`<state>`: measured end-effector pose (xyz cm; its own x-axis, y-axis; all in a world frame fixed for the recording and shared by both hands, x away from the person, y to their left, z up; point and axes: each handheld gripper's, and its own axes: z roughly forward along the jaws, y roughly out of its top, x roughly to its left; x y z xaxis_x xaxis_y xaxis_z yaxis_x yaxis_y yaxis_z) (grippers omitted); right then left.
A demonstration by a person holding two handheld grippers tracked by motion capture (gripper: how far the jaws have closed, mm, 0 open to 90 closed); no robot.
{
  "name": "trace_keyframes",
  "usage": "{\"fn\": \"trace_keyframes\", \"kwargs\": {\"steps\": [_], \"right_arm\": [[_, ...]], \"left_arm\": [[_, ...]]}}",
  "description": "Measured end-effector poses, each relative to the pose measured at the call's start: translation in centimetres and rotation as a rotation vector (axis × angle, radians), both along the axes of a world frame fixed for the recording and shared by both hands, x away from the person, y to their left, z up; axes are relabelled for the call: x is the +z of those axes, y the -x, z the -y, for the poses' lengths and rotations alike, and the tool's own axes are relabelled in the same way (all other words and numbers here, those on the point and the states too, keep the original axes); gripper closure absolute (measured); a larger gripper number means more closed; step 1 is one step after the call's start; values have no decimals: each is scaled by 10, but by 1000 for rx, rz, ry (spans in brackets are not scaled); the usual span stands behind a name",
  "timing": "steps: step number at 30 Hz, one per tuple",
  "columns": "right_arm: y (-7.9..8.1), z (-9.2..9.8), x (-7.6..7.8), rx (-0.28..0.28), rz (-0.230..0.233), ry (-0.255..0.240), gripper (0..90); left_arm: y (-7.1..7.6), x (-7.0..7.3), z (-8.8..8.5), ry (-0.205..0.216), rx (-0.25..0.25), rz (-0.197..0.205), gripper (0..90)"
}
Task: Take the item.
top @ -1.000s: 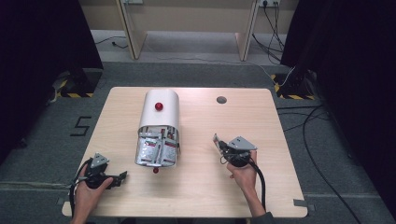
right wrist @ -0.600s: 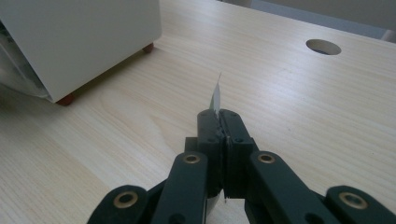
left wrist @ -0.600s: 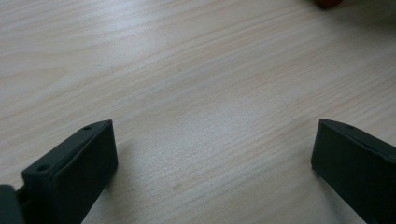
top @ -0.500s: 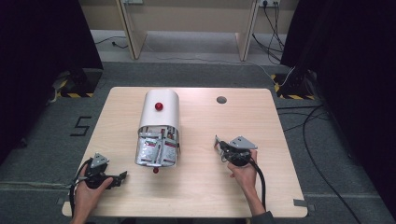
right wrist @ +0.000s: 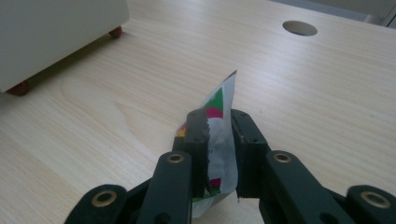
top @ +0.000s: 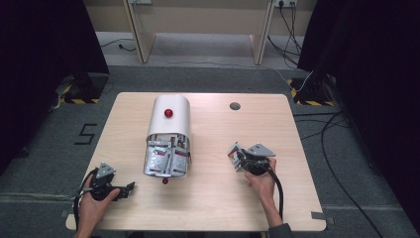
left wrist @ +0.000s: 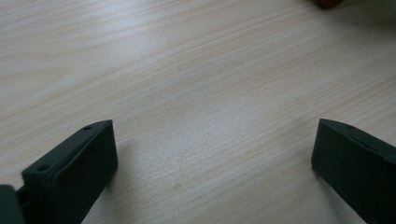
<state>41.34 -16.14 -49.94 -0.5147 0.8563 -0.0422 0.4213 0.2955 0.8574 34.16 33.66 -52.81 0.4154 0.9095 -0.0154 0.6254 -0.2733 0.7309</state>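
My right gripper is shut on a small white sachet with green, red and yellow print, held on edge just above the table right of centre. The sachet sticks out past the jaws toward the white box. That white domed box with a red knob stands left of centre, its open near end packed with several similar sachets. My left gripper rests open at the near left corner, nothing between its jaws over bare wood.
The light wooden table has a round cable hole at the back right. The box stands on small red feet. Dark curtains flank the table, and cables lie on the floor to the right.
My right gripper has edged slightly toward the near side with the sachet still in it. The left gripper has not moved.
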Motion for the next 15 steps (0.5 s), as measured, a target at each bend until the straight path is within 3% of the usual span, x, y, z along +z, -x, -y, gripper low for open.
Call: {"fn": "trace_keyframes", "kwargs": {"steps": [15], "right_arm": [[-6, 7, -7, -55, -22, 17, 689]], "left_arm": [[0, 0, 0, 1, 0, 0, 0]]}}
